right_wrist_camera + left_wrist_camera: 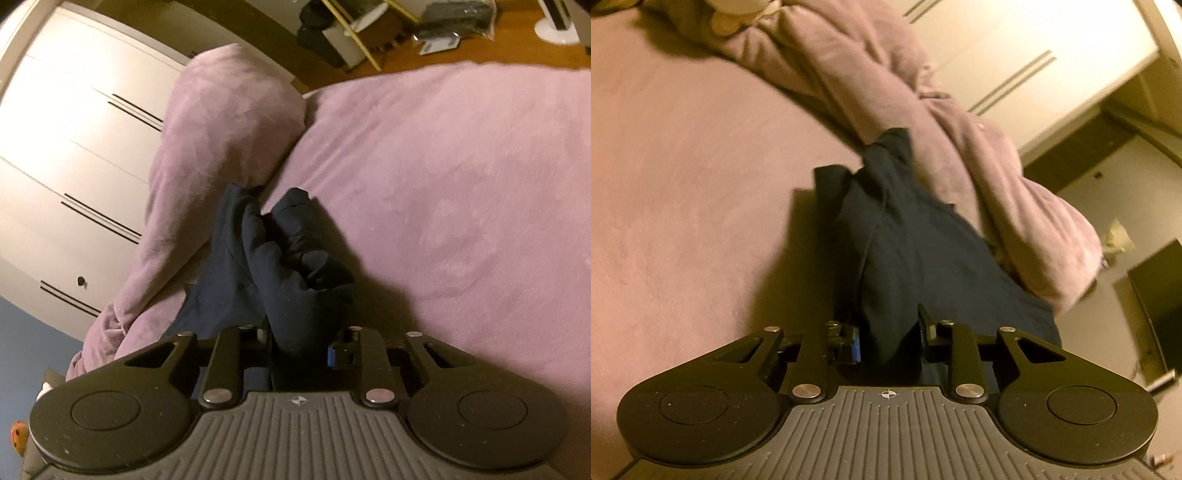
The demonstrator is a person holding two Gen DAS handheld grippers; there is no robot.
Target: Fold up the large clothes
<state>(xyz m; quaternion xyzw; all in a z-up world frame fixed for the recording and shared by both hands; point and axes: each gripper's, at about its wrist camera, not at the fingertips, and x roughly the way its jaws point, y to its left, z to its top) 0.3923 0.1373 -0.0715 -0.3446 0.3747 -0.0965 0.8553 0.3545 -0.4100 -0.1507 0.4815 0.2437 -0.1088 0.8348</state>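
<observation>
Over on the left, the left gripper (888, 330) is clenched on a bunch of the dark navy garment (923, 240), with cloth packed between its two black fingers. From that grip the navy garment runs away across the mauve bedspread (683, 166), its far end tucked against the rumpled mauve duvet (886, 85). That duvet lies heaped just right of the garment, and beyond the duvet stands the white wardrobe (1015, 44) with its dark slotted handles.

Now the right side: the right gripper (303, 345) is grasping another bunch of the same navy garment (280, 258), fabric wedged between its fingers. Here the garment rises in two crumpled folds, lifted off the bedspread (461, 184) near the grip and casting a shadow on it. The duvet (221, 122) sits just left of the garment, touching its far tip, with the wardrobe (74, 147) farther left. Past the bedspread's far edge, clutter lies on a wooden floor (509, 51).
</observation>
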